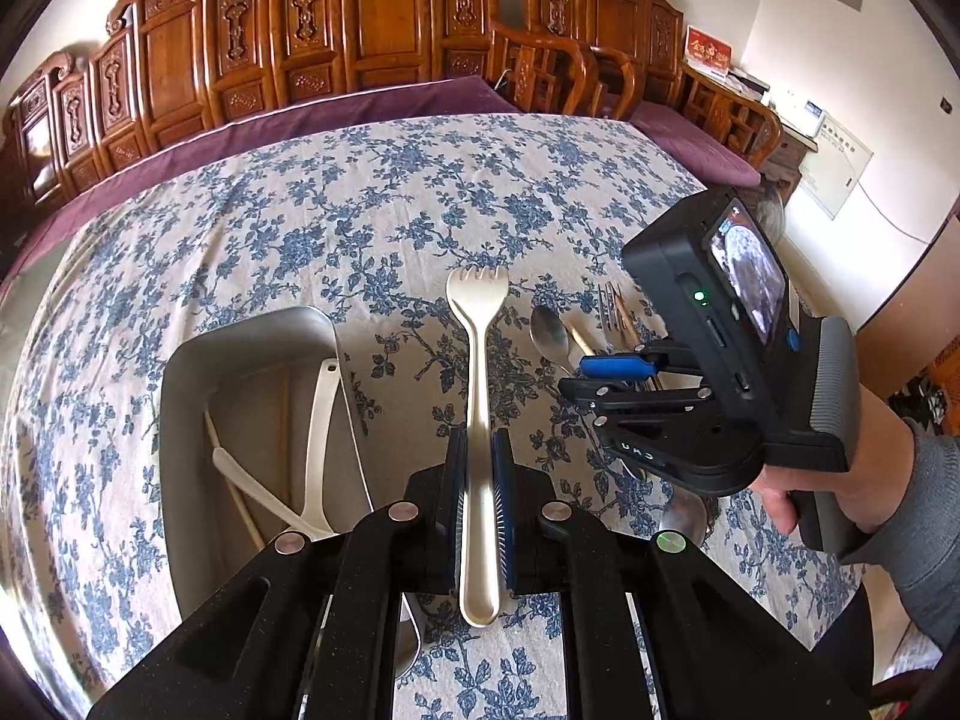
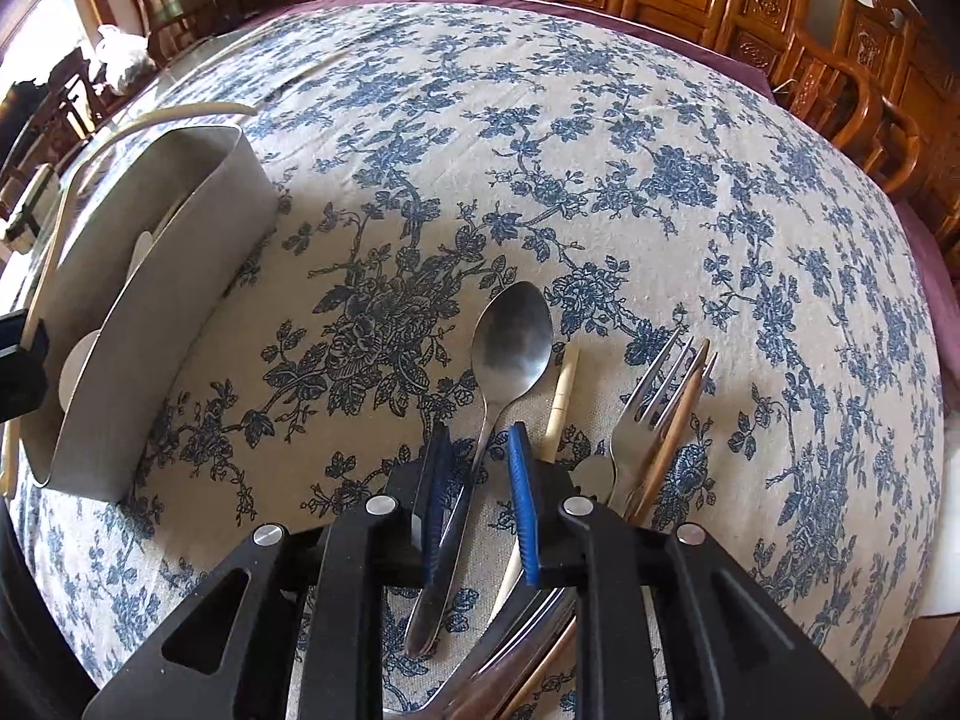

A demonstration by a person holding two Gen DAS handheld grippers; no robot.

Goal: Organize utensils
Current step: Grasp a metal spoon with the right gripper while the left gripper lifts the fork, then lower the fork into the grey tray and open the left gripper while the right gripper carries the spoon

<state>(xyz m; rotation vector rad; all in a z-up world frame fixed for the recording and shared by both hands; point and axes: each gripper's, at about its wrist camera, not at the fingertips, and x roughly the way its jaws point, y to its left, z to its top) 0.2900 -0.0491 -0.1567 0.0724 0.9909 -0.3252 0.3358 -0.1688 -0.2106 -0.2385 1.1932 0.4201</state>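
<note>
The left gripper [image 1: 477,498] clamps a cream spork [image 1: 477,396] mid-handle, head forward, beside the grey bin [image 1: 180,396] where sorted utensils lie. The right gripper [image 2: 477,480] straddles a steel spoon [image 2: 510,342] on the table [image 2: 540,120], its jaws narrow but not pressing. A fork [image 2: 654,402] and chopsticks [image 2: 561,402] crowd just beside it.

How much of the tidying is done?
Done: two pale utensils lie in the grey box. In hand: the left gripper holds a cream spork; the right gripper straddles a metal spoon. Left: fork and chopsticks on the tablecloth.
</note>
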